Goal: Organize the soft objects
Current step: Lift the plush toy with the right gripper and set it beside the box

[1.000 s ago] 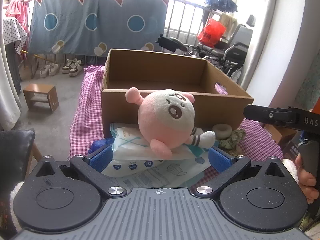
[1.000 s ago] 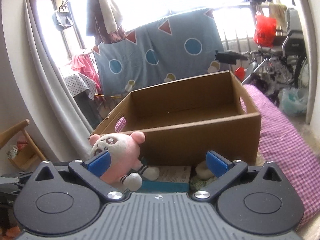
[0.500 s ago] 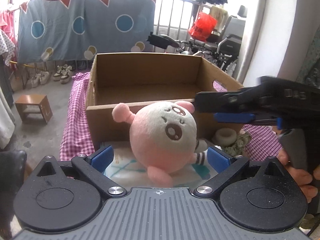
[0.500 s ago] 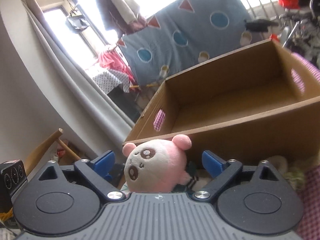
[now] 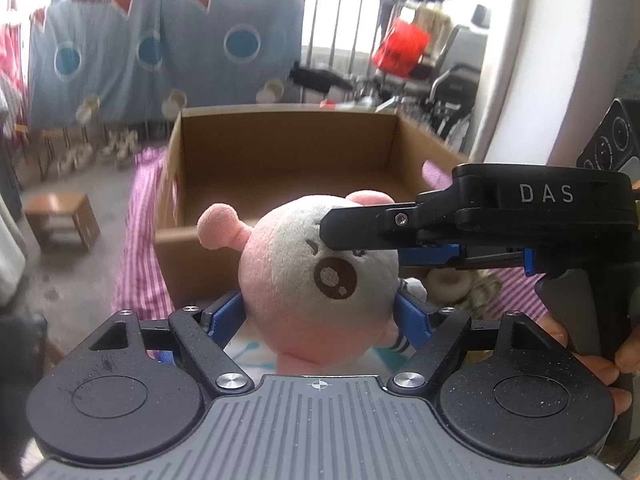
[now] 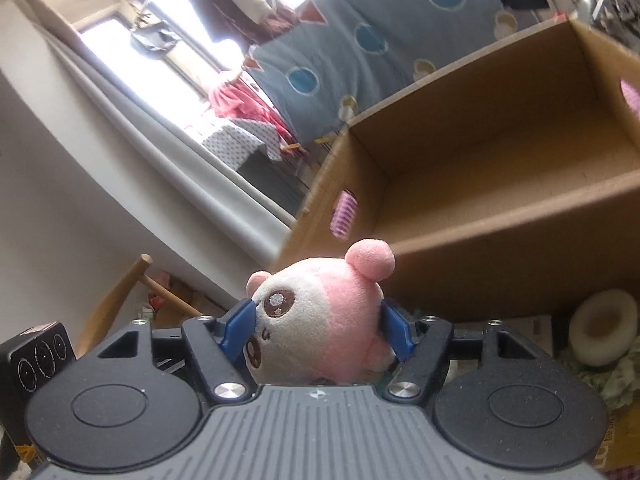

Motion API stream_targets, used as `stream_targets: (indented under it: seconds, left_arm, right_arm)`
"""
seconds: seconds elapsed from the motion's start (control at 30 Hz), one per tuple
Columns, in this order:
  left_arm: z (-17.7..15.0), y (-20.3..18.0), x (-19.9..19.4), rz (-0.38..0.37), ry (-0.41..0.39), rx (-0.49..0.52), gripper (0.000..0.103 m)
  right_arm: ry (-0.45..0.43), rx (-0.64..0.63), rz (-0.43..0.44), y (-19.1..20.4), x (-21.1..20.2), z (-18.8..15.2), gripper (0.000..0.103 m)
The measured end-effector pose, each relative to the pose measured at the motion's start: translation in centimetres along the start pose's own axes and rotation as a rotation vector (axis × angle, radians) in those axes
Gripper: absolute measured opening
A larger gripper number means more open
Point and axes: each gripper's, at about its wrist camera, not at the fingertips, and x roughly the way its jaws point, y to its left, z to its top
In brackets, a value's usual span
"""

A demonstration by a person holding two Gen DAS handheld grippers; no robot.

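Observation:
A round pink and white plush toy [image 5: 316, 276] sits just in front of an open cardboard box [image 5: 288, 152]. The toy lies between the blue pads of my left gripper [image 5: 318, 316], whose jaws are closing, with both pads touching its sides. My right gripper [image 5: 360, 242] reaches in from the right across the toy's face. In the right wrist view the same plush toy [image 6: 320, 320] fills the gap of the right gripper [image 6: 316, 330]. Its jaws are closing too, with both pads against the toy. The box [image 6: 500, 152] looks empty inside.
A white and blue packet [image 5: 248, 352] lies under the toy. A white ring [image 6: 604, 328] and a crumpled green cloth [image 5: 480, 292] lie to the right by the box. Pink checked cloth [image 5: 136, 256] covers the surface. A hand [image 5: 592, 364] holds the right gripper. A wooden stool [image 5: 60, 220] stands at the left.
Both pairs of jaws have narrowed onto the plush toy. The right gripper came in from the right and rolled, now crossing the toy's face. The left view has closed in on the toy.

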Motion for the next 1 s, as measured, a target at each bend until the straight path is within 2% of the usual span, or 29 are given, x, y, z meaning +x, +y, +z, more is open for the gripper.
stream_targets:
  seconds: [0.1,0.27,0.47,0.57,0.7,0.87,0.93,1.0]
  left_arm:
    - [0.7,-1.9,-1.6,-0.011,-0.038,0.040,0.082]
    - [1.9,-6.7,-0.5,-0.084,-0.037,0.137,0.082]
    - [2.6,-14.0,4.4,-0.246,0.009,0.253,0.083]
    - [2.5,-17.0,7.9,-0.304,0.064,0.296,0.084]
    - [2.2,-19.4,12.5,-0.308,0.169,0.345,0.084]
    - [0.9,-19.0,16.6,-0.262,0.302,0.344,0.084]
    - [1.0,-18.3,16.1,-0.243,0.288,0.344,0.084]
    - [1.3,-17.5,14.5,-0.239,0.257,0.337,0.091]
  right_arm:
    - [-0.061,-0.029,0.014,1.0,-2.9,-0.2,0.071]
    - [-0.158,-0.005,-0.016,-0.3,-8.2,-1.2,0.071]
    - [-0.278,0.126,-0.156,-5.8,-15.7,-2.3,0.071]
    - [-0.316,0.195,-0.239,-9.3,-18.4,-2.7,0.071]
    - [-0.323,0.285,-0.296,-13.4,-18.6,-3.3,0.071]
    - [-0.281,0.390,-0.310,-18.1,-16.1,-4.4,0.071]
    - [-0.249,0.431,-0.304,-19.2,-15.2,-4.7,0.073]
    - [-0.258,0.441,-0.303,-19.4,-15.7,-5.1,0.075]
